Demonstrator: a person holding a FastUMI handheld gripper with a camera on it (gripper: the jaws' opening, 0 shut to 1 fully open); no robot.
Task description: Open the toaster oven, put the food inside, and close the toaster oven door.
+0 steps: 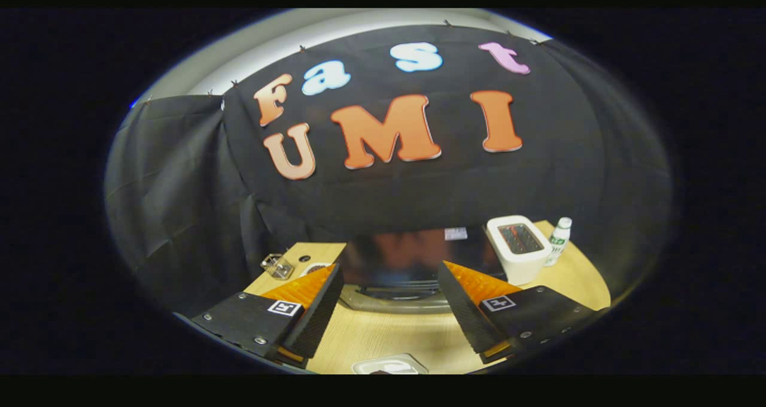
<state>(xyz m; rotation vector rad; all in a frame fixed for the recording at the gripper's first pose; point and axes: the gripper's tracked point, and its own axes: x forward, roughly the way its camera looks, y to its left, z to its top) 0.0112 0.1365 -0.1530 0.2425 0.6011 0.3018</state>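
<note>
Dark reflective glass marks the front of the toaster oven (pixel 407 263), a low black appliance with a silvery lower edge, which stands on the pale wooden table (pixel 389 335) directly ahead of the gripper (pixel 390 308) and centred on the gap between its two fingers. Its long axis runs crosswise to the fingers, so the door faces the claw nearly square-on; whether the door is shut or slightly ajar cannot be told, though a set of pale bars shows low on its front, just above the silvery edge. The fingers stand wide apart, holding nothing and touching nothing, with bare table visible between them. A small white tray (pixel 390 366), lying on the table nearer than the fingertips and between them, carries something dark that may be the food; its contents are too cropped to identify. Beyond the right finger sits a white slot toaster (pixel 519 248), and just beside it, further right, a small white bottle with a green label (pixel 559 239). Beyond the left finger lies a small clear glass object (pixel 277 266). Judged from this layout, the task appears to be at its start, and the coming move is a straight advance toward the oven door.
</note>
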